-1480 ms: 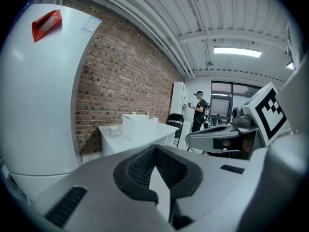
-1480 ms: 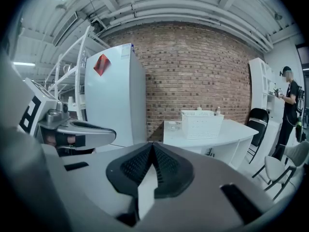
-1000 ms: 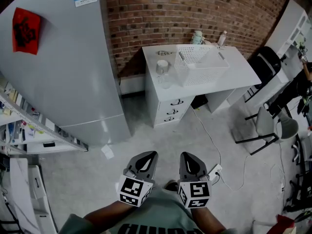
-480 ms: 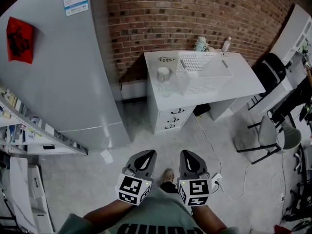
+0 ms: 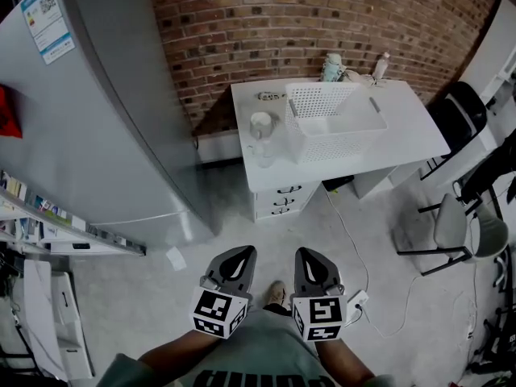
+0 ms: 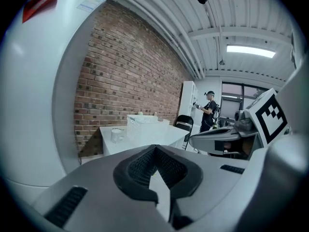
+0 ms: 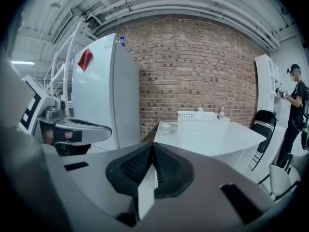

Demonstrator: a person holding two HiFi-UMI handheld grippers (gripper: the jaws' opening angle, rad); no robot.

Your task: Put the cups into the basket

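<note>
A white perforated basket (image 5: 334,119) stands on a white desk (image 5: 403,131) against the brick wall. To its left a white cup (image 5: 260,124) sits on the desk, with a clear glass cup (image 5: 264,153) just in front of it. Both grippers are held low over the floor, well short of the desk. My left gripper (image 5: 240,253) is shut and empty, and so is my right gripper (image 5: 308,255). The left gripper view shows the basket (image 6: 142,124) and cup (image 6: 116,135) far beyond its jaws. The right gripper view shows the basket (image 7: 203,128) and cup (image 7: 166,128) ahead.
A tall grey fridge (image 5: 105,119) stands left of the desk. Chairs (image 5: 463,224) stand to the right, and a cable with a power strip (image 5: 356,300) lies on the floor. Bottles (image 5: 332,67) stand behind the basket. A person (image 7: 294,105) stands by far shelves.
I have walked forward: the desk and basket look nearer and the fridge has slid left and out of the picture's top. Both grippers stay shut, side by side.
</note>
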